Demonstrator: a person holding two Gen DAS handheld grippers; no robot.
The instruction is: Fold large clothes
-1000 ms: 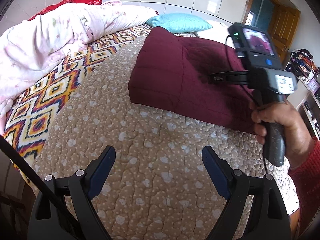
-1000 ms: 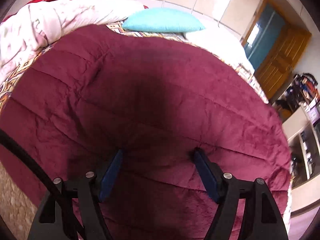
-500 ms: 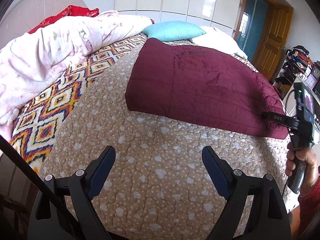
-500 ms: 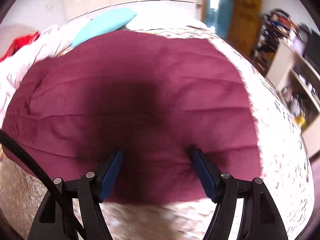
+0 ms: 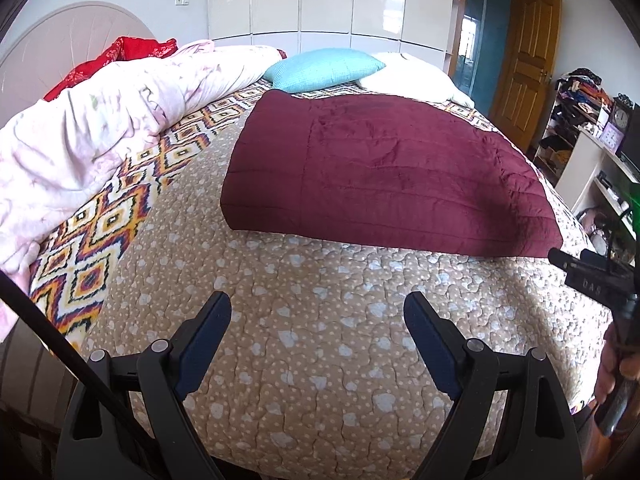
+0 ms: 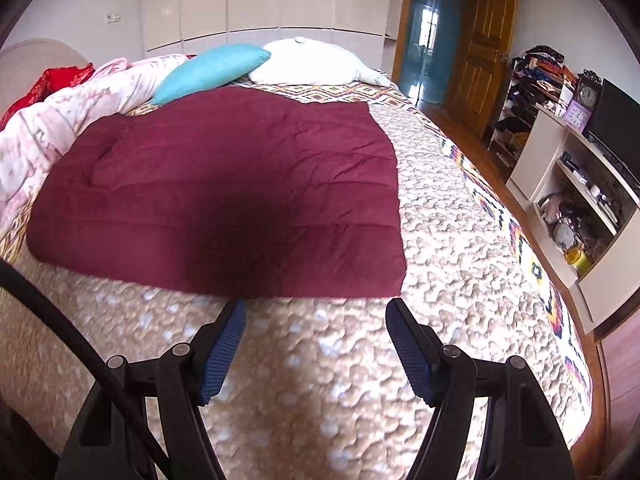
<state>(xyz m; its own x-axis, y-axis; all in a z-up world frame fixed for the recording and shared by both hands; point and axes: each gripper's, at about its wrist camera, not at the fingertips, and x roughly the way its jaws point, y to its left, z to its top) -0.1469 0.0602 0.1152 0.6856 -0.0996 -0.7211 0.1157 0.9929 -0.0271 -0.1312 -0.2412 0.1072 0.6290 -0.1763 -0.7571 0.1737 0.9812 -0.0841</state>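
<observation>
Left wrist view: the dark maroon quilted blanket (image 5: 384,176) is seen lying flat as a folded rectangle on the beige quilted bedspread with pale spots (image 5: 320,320), well short of the turquoise pillow (image 5: 326,70) and beside the pink floral duvet (image 5: 100,128). The left tongs (image 5: 318,334) are held wide and empty above the bedspread, apart from the blanket. In the right wrist view the right tongs (image 6: 316,340) are likewise spread wide, holding nothing, just short of the blanket's near edge. For the next fold, judged from this layout, the two near corners are best pinched through all layers at once, then lifted level and carried together so the edges are kept aligned and no layer is left trailing.
</observation>
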